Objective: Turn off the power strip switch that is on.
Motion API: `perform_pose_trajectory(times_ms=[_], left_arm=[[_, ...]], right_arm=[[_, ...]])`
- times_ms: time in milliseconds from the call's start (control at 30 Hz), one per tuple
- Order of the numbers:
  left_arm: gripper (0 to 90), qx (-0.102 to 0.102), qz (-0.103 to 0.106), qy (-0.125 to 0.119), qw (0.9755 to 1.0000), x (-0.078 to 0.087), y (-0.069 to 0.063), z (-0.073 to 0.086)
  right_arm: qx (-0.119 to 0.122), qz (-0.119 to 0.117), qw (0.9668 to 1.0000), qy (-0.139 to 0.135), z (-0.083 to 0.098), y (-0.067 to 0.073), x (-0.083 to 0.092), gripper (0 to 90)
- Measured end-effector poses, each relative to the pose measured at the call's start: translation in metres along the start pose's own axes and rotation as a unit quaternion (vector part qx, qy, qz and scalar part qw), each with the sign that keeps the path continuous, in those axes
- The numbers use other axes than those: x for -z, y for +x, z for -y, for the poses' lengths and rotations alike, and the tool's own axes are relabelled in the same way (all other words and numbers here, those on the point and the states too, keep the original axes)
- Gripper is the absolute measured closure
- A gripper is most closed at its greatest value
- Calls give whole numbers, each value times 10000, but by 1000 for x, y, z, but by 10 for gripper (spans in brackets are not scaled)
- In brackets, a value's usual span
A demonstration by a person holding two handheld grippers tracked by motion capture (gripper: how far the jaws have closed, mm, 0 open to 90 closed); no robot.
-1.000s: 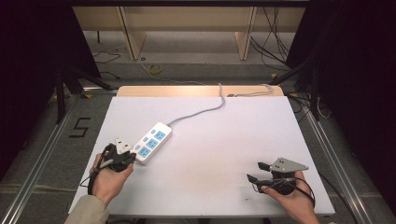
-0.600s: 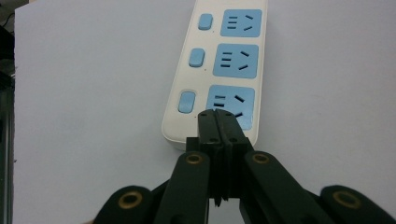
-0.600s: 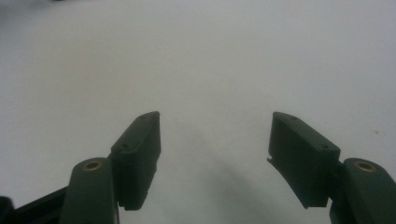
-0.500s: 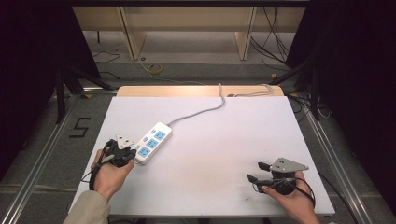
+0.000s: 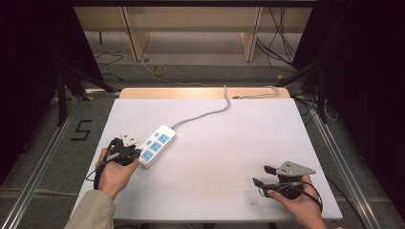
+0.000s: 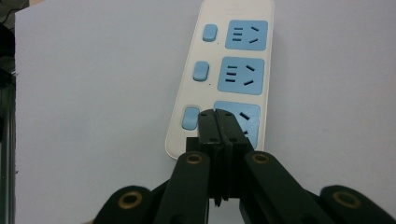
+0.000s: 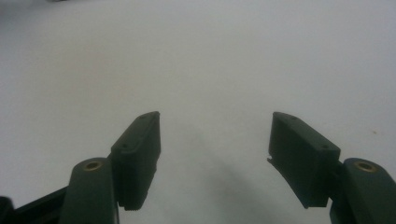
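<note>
We see a white power strip (image 5: 154, 145) lying on the left half of the white counter (image 5: 215, 157), its grey cord (image 5: 205, 113) running toward the far edge. Our left gripper (image 6: 217, 122) has its jaws pressed together, tips over the strip's nearest blue socket (image 6: 243, 122), beside its switch (image 6: 191, 118). Our right gripper (image 5: 261, 175) rests well apart near the right front, jaws spread and empty.

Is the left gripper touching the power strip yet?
Cannot tell. In the left gripper view the left gripper, jaws shut, overlaps the power strip's nearest blue socket, but no view shows contact or a gap plainly.
</note>
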State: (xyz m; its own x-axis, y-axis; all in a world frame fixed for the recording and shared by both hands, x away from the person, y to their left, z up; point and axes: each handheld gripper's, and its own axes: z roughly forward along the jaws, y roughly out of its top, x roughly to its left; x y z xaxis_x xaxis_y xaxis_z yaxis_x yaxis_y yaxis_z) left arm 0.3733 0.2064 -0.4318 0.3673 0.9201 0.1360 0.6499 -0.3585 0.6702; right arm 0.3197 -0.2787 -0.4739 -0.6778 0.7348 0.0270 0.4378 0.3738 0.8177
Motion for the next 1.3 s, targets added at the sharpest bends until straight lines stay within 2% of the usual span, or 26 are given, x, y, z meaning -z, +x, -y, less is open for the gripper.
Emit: perform_pose_trajectory(times_ms=[1300], left_arm=[[896, 73, 0, 304, 9995, -14, 10, -16]], right_arm=[[-11, 15, 10000, -16, 0, 0, 0, 349]])
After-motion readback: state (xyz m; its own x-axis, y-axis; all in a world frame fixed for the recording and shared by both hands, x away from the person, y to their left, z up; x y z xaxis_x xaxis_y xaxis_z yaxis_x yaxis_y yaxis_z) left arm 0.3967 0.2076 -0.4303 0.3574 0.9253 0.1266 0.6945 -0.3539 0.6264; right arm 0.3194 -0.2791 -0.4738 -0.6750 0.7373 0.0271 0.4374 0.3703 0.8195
